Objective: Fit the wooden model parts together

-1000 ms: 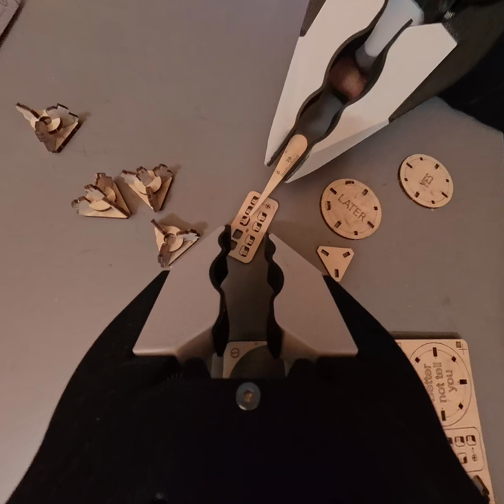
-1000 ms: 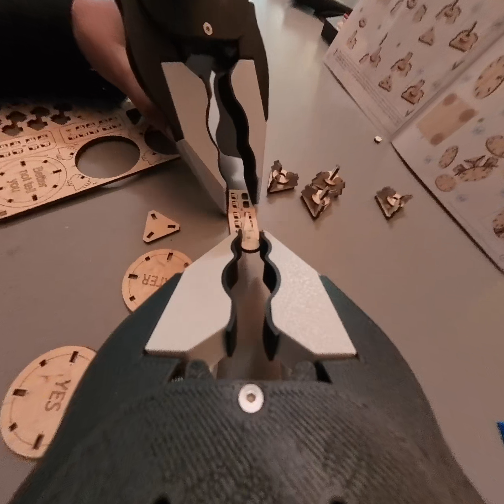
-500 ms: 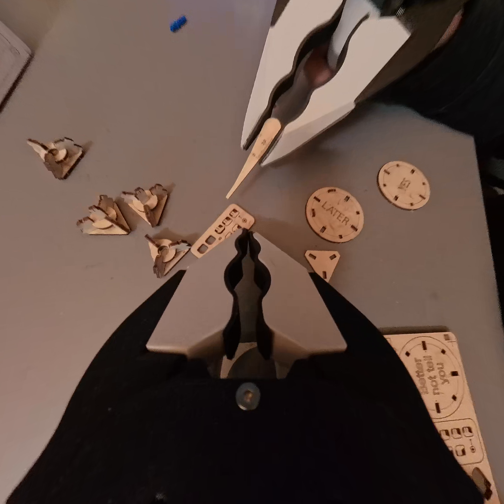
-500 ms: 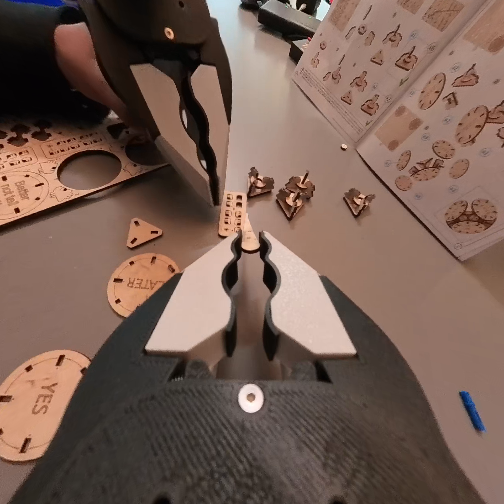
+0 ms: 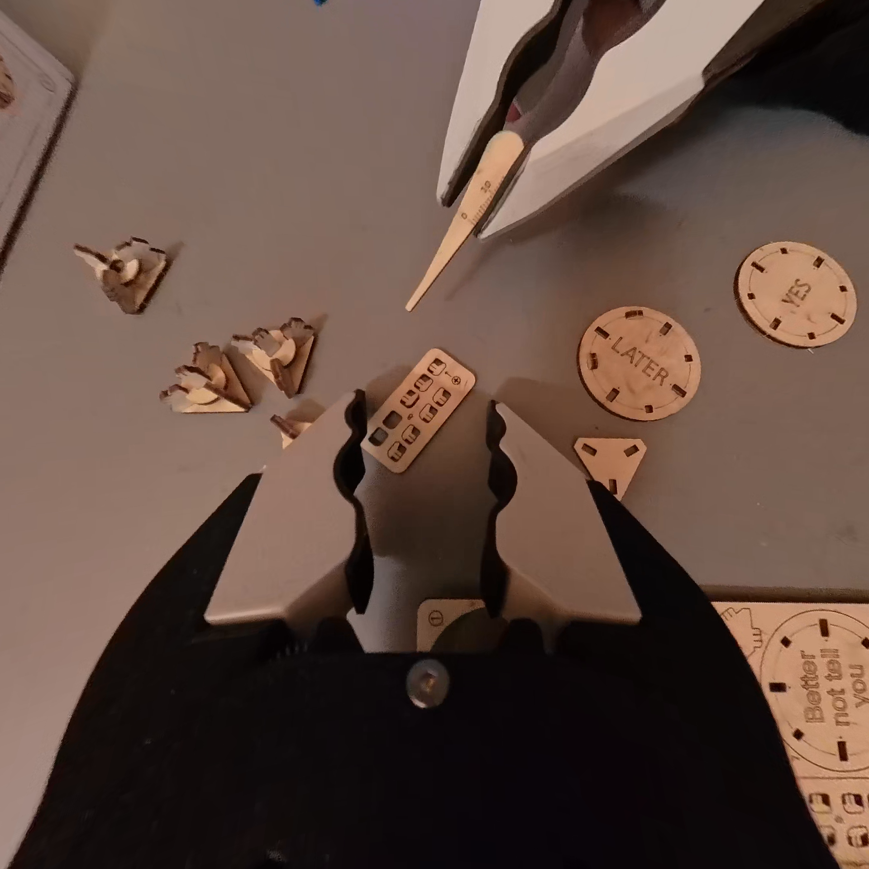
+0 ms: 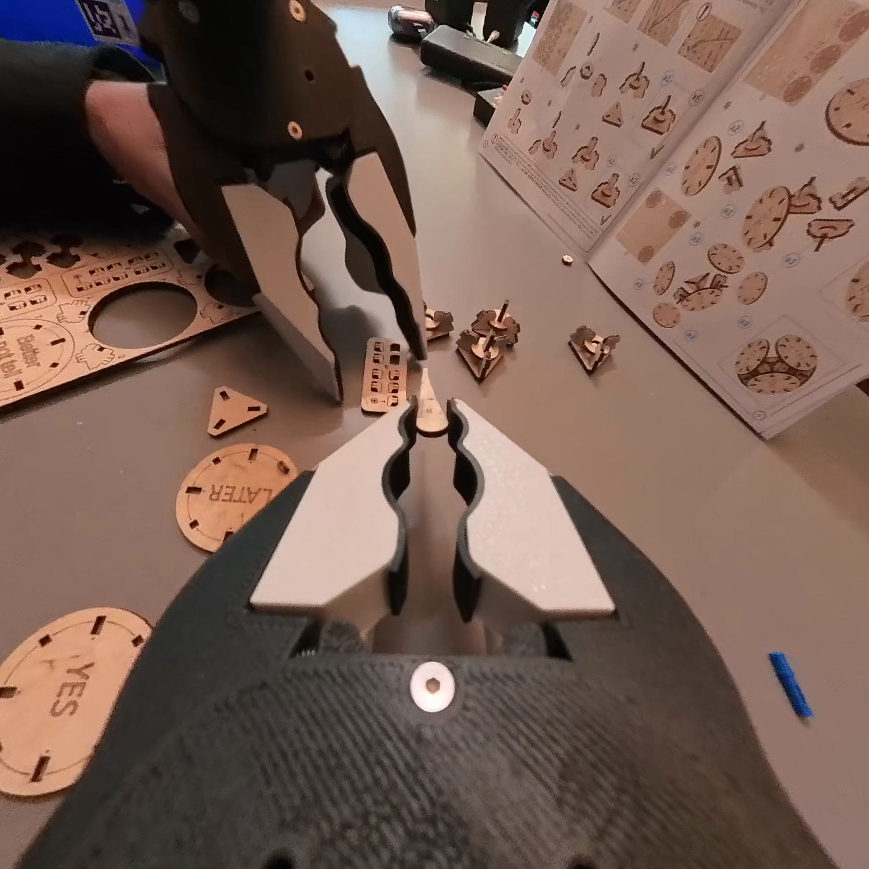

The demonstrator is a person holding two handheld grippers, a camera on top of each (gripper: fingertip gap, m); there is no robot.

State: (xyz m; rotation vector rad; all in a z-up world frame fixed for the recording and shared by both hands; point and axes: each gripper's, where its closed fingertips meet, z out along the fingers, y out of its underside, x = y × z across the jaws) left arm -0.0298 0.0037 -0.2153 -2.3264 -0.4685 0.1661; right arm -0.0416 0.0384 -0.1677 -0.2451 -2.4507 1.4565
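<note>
My left gripper (image 5: 425,406) is open and low over the grey table (image 5: 235,141). A small wooden rectangular plate (image 5: 418,409) with cut-out slots lies flat on the table between its fingertips, and the pads do not press on it. The right wrist view shows the same: the plate (image 6: 385,376) lies between the spread left fingers (image 6: 301,329). My right gripper (image 6: 432,406) is shut on the wide end of a tapered wooden pick (image 6: 429,409) with a scale. The pick's thin tip (image 5: 423,291) hangs just beyond the plate's far end and does not touch it.
Two round wooden discs (image 5: 639,362) (image 5: 794,301) and a flat triangle (image 5: 609,458) lie right of the plate. Several small assembled triangular pieces (image 5: 277,357) lie to its left. A punched wooden sheet (image 6: 94,301) lies under my left hand, an open instruction booklet (image 6: 705,164) stands far right, and a blue bit (image 6: 790,686) lies near right. The tips of one gripper are about 7 cm away from the tips of the other.
A second ago the plate sat between my left fingertips with the pick's tip on it. The plate then left the grasp, the left jaws shut on air and have now opened. The pick drew back.
</note>
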